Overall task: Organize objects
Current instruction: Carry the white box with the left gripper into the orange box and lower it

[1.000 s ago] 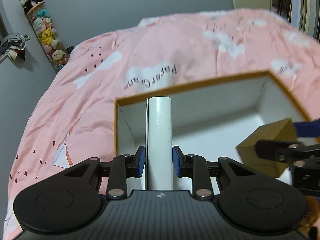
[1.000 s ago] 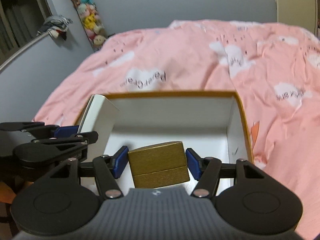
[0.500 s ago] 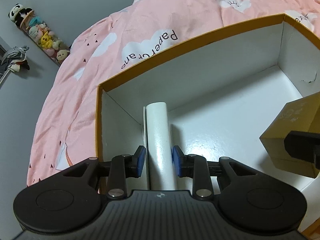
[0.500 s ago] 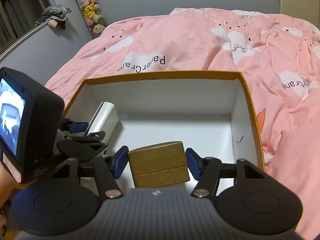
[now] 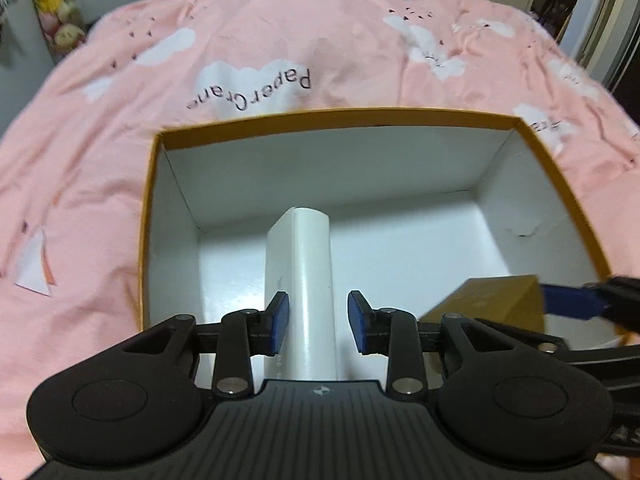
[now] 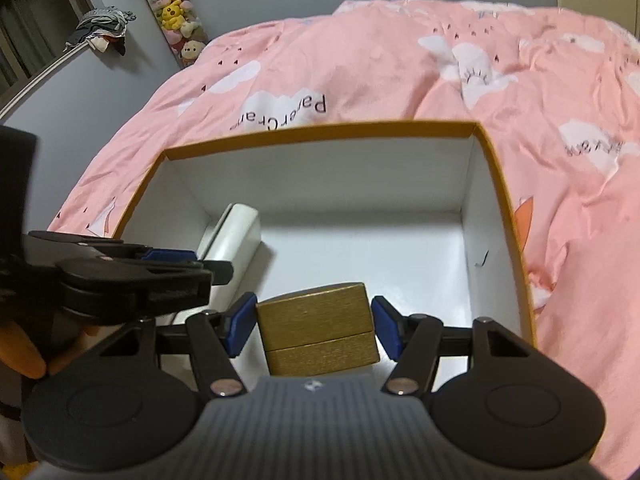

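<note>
You have the open box (image 5: 536, 148) lying on the bedspread (image 5: 100, 128), with the bed's printed lettering just beyond its far wall. Inside it, the tall slab (image 5: 310, 280) stands toward the left wall, between the opening jaws of your left gripper (image 5: 319, 322), whose pads sit just clear of its sides. The small lidded case (image 6: 318, 326) is to its right, at the near edge of the box, between the pads of your right gripper (image 6: 314, 328), and the plush toys (image 6: 176, 8) stand against the wall behind the bed, far left.
</note>
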Demonstrator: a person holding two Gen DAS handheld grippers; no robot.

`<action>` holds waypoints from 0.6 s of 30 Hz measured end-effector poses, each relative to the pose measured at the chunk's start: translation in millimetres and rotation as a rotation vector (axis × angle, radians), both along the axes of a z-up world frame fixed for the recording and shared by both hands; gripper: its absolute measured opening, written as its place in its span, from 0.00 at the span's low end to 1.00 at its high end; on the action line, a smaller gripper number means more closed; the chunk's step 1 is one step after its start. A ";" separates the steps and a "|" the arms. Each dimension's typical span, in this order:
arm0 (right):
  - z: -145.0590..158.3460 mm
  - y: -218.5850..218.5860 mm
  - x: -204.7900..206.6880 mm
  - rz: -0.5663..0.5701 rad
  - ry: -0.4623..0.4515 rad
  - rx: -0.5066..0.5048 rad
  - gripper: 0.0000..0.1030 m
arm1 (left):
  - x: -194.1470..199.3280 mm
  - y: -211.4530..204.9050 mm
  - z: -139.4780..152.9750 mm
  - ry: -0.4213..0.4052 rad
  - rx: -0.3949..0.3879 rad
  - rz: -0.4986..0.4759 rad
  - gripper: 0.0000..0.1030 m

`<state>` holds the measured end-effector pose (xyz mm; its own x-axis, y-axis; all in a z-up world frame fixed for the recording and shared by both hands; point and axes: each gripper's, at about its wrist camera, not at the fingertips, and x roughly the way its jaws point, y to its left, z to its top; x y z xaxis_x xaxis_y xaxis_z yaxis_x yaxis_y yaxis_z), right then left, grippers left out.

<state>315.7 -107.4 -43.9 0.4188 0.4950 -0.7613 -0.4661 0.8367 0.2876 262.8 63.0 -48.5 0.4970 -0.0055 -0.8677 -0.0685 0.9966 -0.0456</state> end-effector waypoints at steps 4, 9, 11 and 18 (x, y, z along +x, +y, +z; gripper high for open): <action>-5.4 -2.0 4.6 -0.009 0.029 0.010 0.62 | 2.7 3.1 0.7 0.009 -0.020 -0.032 0.36; -7.3 -4.9 10.3 -0.027 0.039 -0.007 0.62 | 11.3 -8.6 1.2 0.011 0.039 -0.133 0.38; -6.0 -7.5 13.9 -0.037 0.030 -0.018 0.62 | 17.7 -16.8 3.2 -0.008 0.071 -0.199 0.43; -0.5 -12.6 27.1 -0.024 0.008 -0.048 0.62 | 42.8 -49.0 -2.6 -0.049 0.227 -0.441 0.53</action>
